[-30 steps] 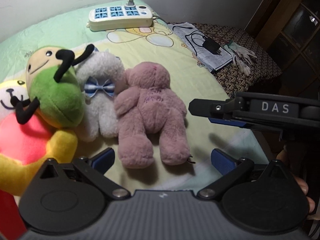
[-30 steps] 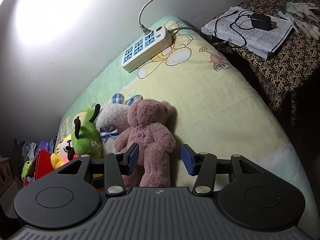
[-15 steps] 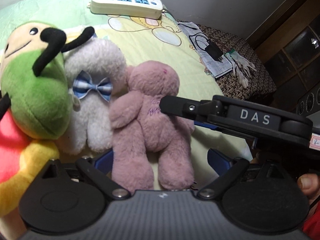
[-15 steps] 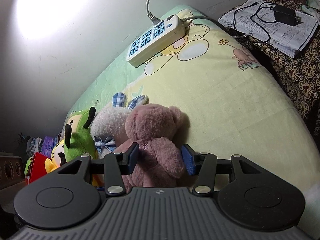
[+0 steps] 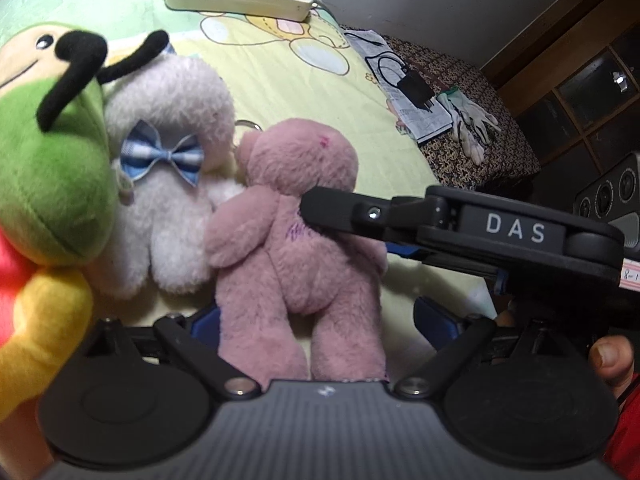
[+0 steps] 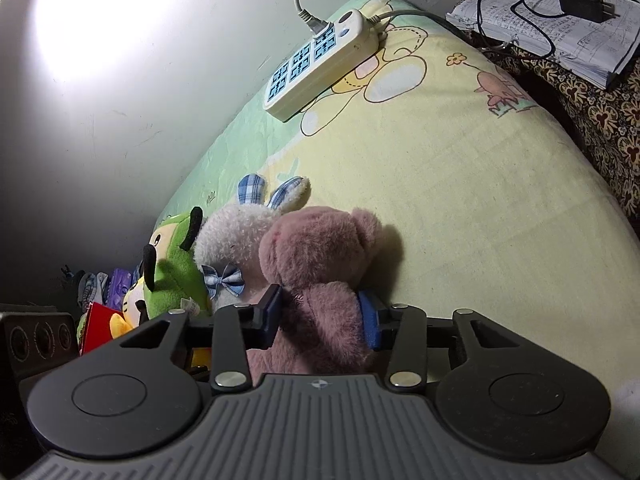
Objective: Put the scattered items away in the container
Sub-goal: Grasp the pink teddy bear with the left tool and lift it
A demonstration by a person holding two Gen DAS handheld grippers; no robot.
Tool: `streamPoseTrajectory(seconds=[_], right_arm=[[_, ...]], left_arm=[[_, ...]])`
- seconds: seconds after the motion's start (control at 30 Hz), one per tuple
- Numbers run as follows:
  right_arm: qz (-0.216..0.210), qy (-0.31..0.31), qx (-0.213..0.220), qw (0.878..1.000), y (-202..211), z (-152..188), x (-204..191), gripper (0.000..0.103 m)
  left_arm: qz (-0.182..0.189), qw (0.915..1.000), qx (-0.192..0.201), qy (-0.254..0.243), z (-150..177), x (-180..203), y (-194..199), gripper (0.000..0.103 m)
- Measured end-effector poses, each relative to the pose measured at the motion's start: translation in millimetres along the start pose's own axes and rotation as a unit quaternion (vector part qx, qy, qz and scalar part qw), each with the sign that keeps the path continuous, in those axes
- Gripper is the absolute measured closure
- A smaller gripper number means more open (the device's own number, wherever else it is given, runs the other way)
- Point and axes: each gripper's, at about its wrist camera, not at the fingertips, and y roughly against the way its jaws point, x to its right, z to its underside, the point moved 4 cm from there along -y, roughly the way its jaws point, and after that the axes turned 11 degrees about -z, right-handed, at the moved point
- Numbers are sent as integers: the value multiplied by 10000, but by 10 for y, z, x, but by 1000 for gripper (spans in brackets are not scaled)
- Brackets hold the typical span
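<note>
Right tool [image 6: 320,316] astride pink bear [image 6: 320,280]

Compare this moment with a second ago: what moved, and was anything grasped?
Both grippers advanced on the pink bear. The right gripper now has its pads against the bear's torso; a full clamp isn't certain. The left gripper came in around the legs, jaws open. The white bunny, green plush and power strip stayed put.

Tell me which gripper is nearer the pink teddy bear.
Right. The right gripper straddles the pink teddy bear at its torso, pads against it; the left gripper sits open around its legs.
</note>
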Motion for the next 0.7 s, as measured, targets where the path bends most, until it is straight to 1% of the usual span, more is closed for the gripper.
streamPoseTrajectory(seconds=[0.1, 0.17, 0.27, 0.37, 0.43, 0.53, 0.6, 0.7], right_arm=[[5, -76, -91, 9999, 125, 102, 9, 62], [11, -105, -194, 9998, 202, 190, 5, 62], [14, -195, -360, 9992, 310, 371, 0, 62], [0, -356, -447, 9984, 399, 538, 16, 61], [-34, -460, -437, 9980, 451, 628, 31, 60], [-39, -541, -350, 9979, 450, 661, 46, 57], [-34, -520, -320, 9981, 412, 646, 33, 57], [75, -384, -290, 9988, 353, 651, 3, 55]], left_arm=[[111, 9997, -110, -185, 152, 85, 71, 8], [164, 9988, -201, -426, 298, 172, 120, 8], [104, 9958, -319, -854, 542, 287, 181, 8], [19, 9938, -367, -1045, 699, 308, 223, 8], [-74, 9942, -315, -1024, 721, 274, 224, 7], [-210, 9959, -30, -883, 651, 221, 224, 3], [-233, 9960, 90, -856, 576, 234, 204, 3], [-264, 9960, 142, -843, 524, 287, 140, 4]])
